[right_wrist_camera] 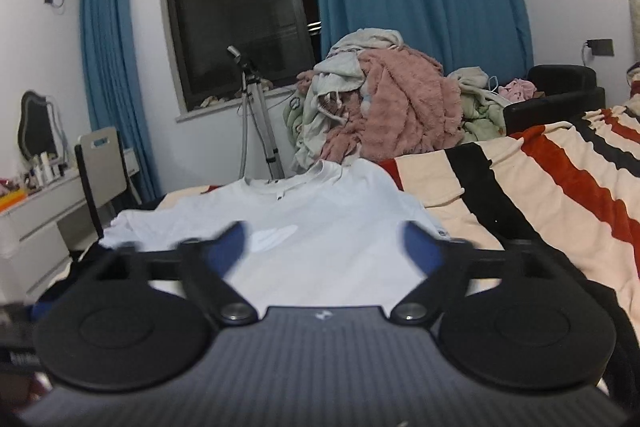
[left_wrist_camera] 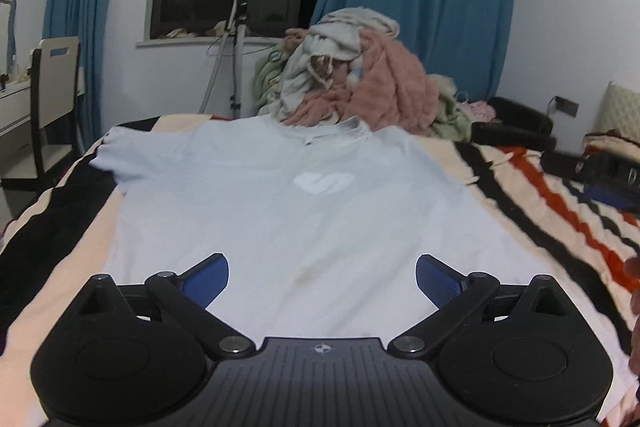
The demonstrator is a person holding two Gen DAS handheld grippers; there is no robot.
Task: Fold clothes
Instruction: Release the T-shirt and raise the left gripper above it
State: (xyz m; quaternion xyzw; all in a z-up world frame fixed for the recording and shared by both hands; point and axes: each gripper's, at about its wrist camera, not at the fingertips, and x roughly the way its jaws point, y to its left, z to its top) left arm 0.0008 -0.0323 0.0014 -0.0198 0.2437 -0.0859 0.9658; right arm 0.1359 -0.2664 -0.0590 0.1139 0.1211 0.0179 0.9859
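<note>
A pale blue T-shirt lies spread flat, front up, on the striped bedspread, collar toward the far end and a white logo on its chest. My left gripper hovers over the shirt's lower part, open wide, nothing between its blue pads. In the right wrist view the same T-shirt stretches ahead, its left sleeve hanging near the bed's edge. My right gripper stands open above the shirt's hem end, its fingers blurred, nothing held between them.
A heap of clothes in pink, grey and green rises beyond the collar. A tripod, a chair and a white desk stand left of the bed. A black bag lies on the bedspread at right. A hand shows at the right edge.
</note>
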